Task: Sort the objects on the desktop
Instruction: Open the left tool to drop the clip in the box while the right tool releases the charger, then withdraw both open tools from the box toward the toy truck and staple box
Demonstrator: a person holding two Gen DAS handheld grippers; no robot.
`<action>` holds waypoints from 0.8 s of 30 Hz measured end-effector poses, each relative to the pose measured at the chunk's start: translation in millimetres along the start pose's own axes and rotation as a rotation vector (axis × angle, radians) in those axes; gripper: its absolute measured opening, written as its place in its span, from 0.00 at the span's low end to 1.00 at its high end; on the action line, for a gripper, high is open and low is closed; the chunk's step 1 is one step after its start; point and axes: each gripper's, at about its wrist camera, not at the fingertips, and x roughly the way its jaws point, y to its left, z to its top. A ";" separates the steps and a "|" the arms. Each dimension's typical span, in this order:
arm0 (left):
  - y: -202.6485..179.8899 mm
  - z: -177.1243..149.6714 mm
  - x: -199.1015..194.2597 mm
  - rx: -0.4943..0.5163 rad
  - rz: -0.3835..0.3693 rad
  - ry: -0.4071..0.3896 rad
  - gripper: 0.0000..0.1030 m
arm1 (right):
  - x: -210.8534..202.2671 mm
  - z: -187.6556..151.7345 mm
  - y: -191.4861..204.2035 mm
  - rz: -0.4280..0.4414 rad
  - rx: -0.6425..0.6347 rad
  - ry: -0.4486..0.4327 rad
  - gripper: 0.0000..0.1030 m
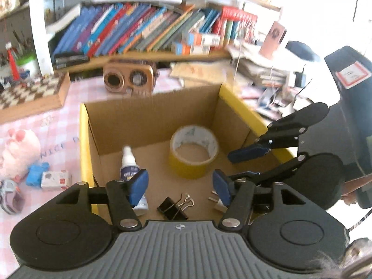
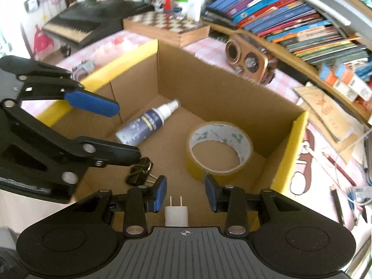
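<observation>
An open cardboard box (image 1: 148, 116) with yellow flaps holds a yellow tape roll (image 1: 193, 151), a small spray bottle (image 1: 130, 167), black binder clips (image 1: 175, 205) and a white plug adapter (image 1: 217, 203). The same box (image 2: 209, 88) shows in the right wrist view with the tape roll (image 2: 219, 148), bottle (image 2: 146, 123), clips (image 2: 139, 174) and adapter (image 2: 176, 215). My left gripper (image 1: 180, 187) is open and empty over the box's near side. My right gripper (image 2: 186, 193) is open and empty just above the adapter. Each gripper appears in the other's view.
The box stands on a pink checked tablecloth (image 1: 41, 116). A pink plush toy (image 1: 18, 153), a blue figure (image 1: 37, 173) and a small white box (image 1: 55, 179) lie to its left. A wooden radio (image 1: 129, 78), a chessboard (image 1: 30, 93) and bookshelves (image 1: 139, 30) stand behind.
</observation>
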 end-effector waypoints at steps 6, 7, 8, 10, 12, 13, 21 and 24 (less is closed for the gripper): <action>-3.8 -3.2 -41.5 0.010 -0.038 -0.097 0.71 | -36.6 -4.7 7.1 -0.038 0.086 -0.085 0.36; -3.5 -4.8 -47.0 0.012 -0.040 -0.107 0.74 | -42.3 -6.1 9.3 -0.044 0.098 -0.100 0.36; -2.8 -6.7 -53.1 0.014 -0.041 -0.119 0.76 | -48.0 -7.5 11.9 -0.049 0.111 -0.115 0.36; -0.6 -11.8 -65.7 0.020 -0.036 -0.143 0.79 | -58.9 -10.1 17.5 -0.063 0.136 -0.144 0.36; 3.6 -16.9 -76.9 0.020 -0.029 -0.166 0.80 | -68.5 -13.2 23.9 -0.087 0.166 -0.174 0.37; 6.2 -19.4 -82.4 0.017 -0.026 -0.175 0.81 | -73.5 -15.7 27.1 -0.100 0.184 -0.188 0.38; 30.3 -54.6 -125.6 -0.003 0.022 -0.240 0.84 | -103.1 -46.3 64.3 -0.258 0.325 -0.297 0.38; 40.1 -69.9 -139.0 -0.019 0.034 -0.249 0.85 | -109.1 -59.2 83.9 -0.315 0.369 -0.324 0.38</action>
